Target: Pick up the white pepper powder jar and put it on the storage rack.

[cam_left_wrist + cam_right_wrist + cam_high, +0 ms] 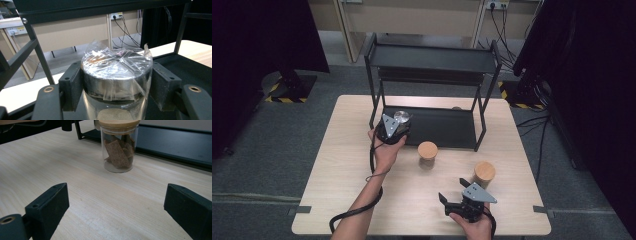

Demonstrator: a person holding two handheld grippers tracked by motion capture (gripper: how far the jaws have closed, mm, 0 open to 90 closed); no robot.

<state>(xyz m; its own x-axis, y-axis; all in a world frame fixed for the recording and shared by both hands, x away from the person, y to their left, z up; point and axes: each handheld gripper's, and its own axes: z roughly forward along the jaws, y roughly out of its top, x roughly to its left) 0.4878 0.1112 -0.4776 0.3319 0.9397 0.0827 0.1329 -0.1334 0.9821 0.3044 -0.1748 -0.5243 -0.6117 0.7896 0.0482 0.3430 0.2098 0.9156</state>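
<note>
A: What is the left tool [398, 126] doing?

B: It is clenched on the metal-lidded jar [117, 75]. In the left gripper view both black pads press the sides of the silver lid, one on each side, and crinkled clear film lies over the lid. Below the lid you can see the glass body with something brownish inside.

A: And where is that jar?

B: From the high view it sits at the front left corner of the black rack's [432, 60] lower shelf [447, 127], just inside the left front post, with the tool reaching it from the person's side. The rack stands at the far edge of the surface [352, 175].

A: How about the right tool [454, 195]?

B: Released. In the right gripper view its two jaws stand wide apart with only bare wood between them; they hold nothing and touch nothing. It sits low near the front edge of the surface, in the person's right hand [474, 225].

A: What lies ahead of it?

B: A glass jar with a bamboo lid [119, 145], upright on the surface, holding flat brown pieces, well apart from the jaws. A second bamboo-lidded jar [484, 174] stands just beyond the right tool in the high view.
</note>
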